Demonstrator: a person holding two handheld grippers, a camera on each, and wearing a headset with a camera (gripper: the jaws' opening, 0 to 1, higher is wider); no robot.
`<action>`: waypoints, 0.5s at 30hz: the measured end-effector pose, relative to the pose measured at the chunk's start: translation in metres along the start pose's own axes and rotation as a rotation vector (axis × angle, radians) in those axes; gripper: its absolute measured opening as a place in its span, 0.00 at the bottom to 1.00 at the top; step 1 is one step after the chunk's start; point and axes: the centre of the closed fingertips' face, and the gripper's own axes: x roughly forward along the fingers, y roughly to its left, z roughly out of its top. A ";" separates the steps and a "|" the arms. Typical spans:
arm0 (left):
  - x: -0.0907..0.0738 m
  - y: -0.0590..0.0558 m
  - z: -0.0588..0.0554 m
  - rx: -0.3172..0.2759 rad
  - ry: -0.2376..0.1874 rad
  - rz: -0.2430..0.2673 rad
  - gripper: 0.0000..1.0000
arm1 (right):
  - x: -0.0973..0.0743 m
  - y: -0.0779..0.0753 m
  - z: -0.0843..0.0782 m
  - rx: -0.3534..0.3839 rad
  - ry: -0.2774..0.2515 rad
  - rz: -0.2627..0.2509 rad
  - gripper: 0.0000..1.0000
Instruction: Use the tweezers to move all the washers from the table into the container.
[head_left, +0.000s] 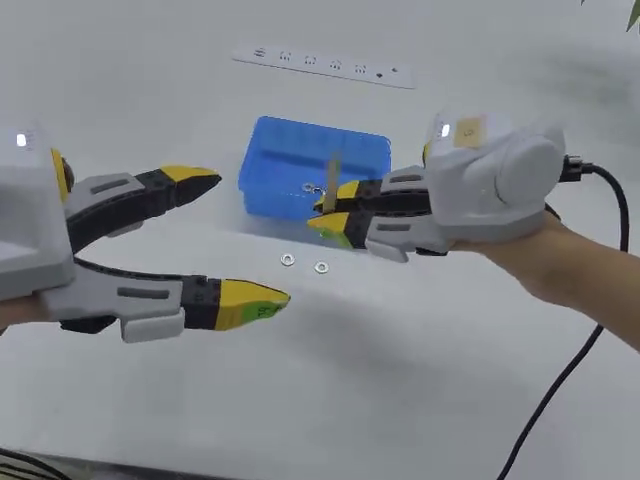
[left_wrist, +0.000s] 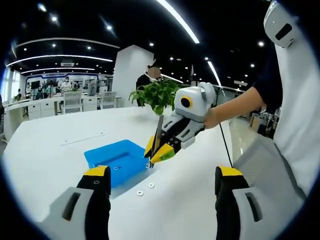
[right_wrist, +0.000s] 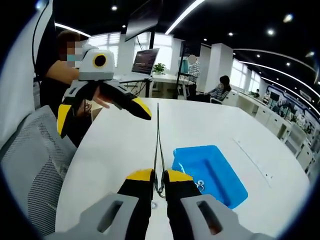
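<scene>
The desk (head_left: 400, 380) is plain white, and so is the power strip (head_left: 325, 66) on it. The container (head_left: 268, 160) is bright blue, paler along its lower wall. The washers (head_left: 288, 260) are silvery. The left claw (head_left: 250, 238) and the right claw (head_left: 318, 217) share one scheme: white housing, grey fingers, black mid-sections and yellow tips, with a faint green mark on one left tip. The tweezers (head_left: 333, 175) look pale tan in the head view and dark metallic in the right gripper view. The cable (head_left: 570, 370) is black, the plant (left_wrist: 157, 95) leafy green, the chair (right_wrist: 30, 165) grey mesh.
</scene>
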 end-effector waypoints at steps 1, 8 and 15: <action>0.000 0.000 0.000 0.006 0.005 -0.001 0.94 | -0.002 -0.005 0.004 -0.002 -0.006 -0.004 0.09; -0.001 0.002 -0.004 0.005 0.018 0.002 0.99 | -0.005 -0.043 0.025 0.008 -0.064 -0.054 0.09; 0.002 0.001 -0.015 0.012 0.068 -0.006 0.99 | 0.005 -0.071 0.028 0.008 -0.087 -0.078 0.09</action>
